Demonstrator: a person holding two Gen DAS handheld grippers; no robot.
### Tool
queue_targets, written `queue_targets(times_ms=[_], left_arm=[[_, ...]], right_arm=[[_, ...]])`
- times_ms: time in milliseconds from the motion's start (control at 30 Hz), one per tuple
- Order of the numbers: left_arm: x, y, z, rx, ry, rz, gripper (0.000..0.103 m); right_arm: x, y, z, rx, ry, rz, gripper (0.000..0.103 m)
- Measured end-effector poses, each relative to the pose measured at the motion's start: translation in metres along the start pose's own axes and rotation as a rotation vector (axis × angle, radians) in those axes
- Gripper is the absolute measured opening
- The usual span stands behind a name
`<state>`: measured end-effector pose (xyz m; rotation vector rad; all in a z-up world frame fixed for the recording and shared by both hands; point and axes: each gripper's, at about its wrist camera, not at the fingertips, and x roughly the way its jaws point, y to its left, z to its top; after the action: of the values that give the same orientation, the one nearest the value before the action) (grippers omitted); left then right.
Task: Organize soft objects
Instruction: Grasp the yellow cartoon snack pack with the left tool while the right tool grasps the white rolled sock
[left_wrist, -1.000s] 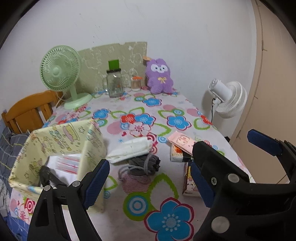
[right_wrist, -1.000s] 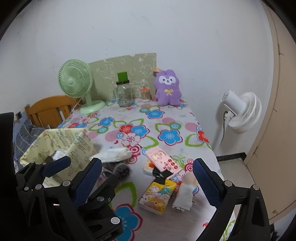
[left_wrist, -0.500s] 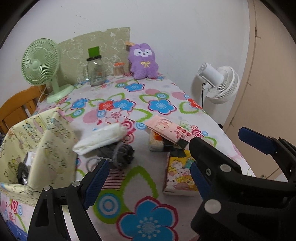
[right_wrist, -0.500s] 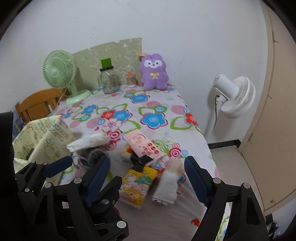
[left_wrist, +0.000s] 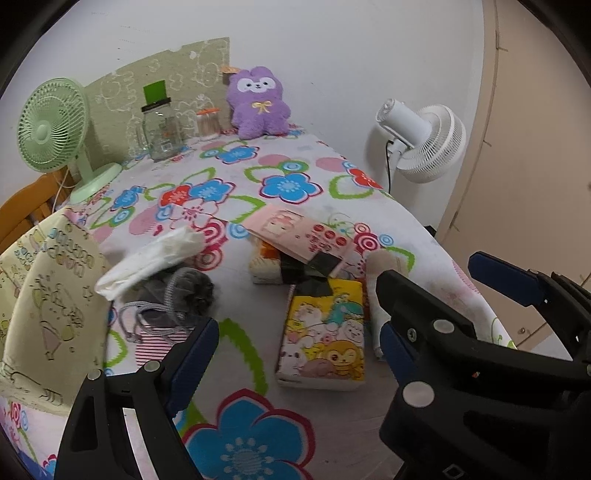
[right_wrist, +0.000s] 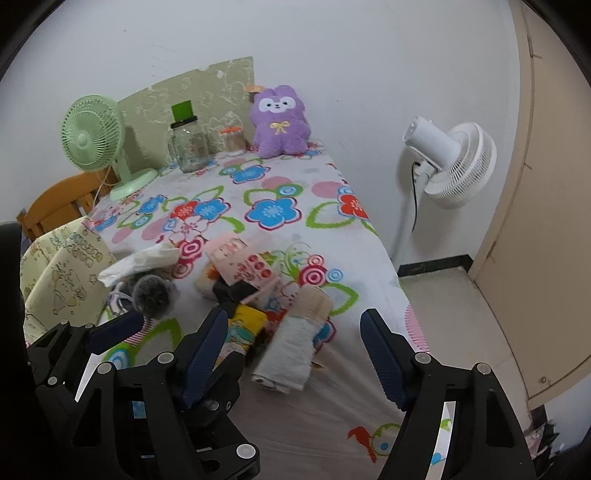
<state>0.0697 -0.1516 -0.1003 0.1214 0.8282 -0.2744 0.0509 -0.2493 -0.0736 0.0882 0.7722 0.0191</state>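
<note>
My right gripper (right_wrist: 295, 354) hangs above the flowered worktop (right_wrist: 273, 184) with its fingers (right_wrist: 382, 349) apart; they have just been narrowing, and nothing is pinched between them. The rolled white cloth (right_wrist: 290, 347) lies on the worktop in the gap ahead of them, nearer the left finger, touching neither. My left gripper (left_wrist: 299, 354) is also spread wide and empty, with the cartoon tissue pack (left_wrist: 325, 332) lying between its fingers. The grey sock bundle (left_wrist: 184, 288) sits beside the yellow fabric bin (left_wrist: 48, 310).
</note>
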Motion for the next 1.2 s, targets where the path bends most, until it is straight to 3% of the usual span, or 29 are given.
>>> queue_targets(times_ms=[433,633,733,800,833,900,1000,1200], left_arm=[[0.018,-0.009,-0.003,0.0,0.033,0.005,0.09],[0.022,-0.008,-0.004,-0.008,0.056,-0.018,0.084],[0.023,-0.009,-0.006,-0.002,0.067,-0.049,0.073],[0.023,-0.011,-0.006,0.015,0.07,-0.08,0.059],[0.022,-0.011,-0.006,0.022,0.07,-0.094,0.056],[0.022,-0.011,-0.006,0.026,0.07,-0.09,0.052],[0.019,-0.006,-0.007,0.023,0.058,-0.006,0.049],[0.017,0.003,-0.01,0.023,0.068,-0.009,0.048]], right_arm=[[0.02,-0.015,-0.008,0.041,0.062,-0.012,0.077],[0.027,-0.015,-0.009,0.047,0.083,-0.011,0.077],[0.03,-0.014,-0.009,0.048,0.093,-0.013,0.077],[0.032,-0.015,-0.01,0.053,0.102,-0.013,0.077],[0.033,-0.015,-0.01,0.054,0.105,-0.011,0.077],[0.034,-0.014,-0.01,0.054,0.109,-0.012,0.077],[0.034,-0.01,-0.01,0.043,0.11,-0.016,0.077],[0.041,0.0,-0.011,0.035,0.123,0.007,0.075]])
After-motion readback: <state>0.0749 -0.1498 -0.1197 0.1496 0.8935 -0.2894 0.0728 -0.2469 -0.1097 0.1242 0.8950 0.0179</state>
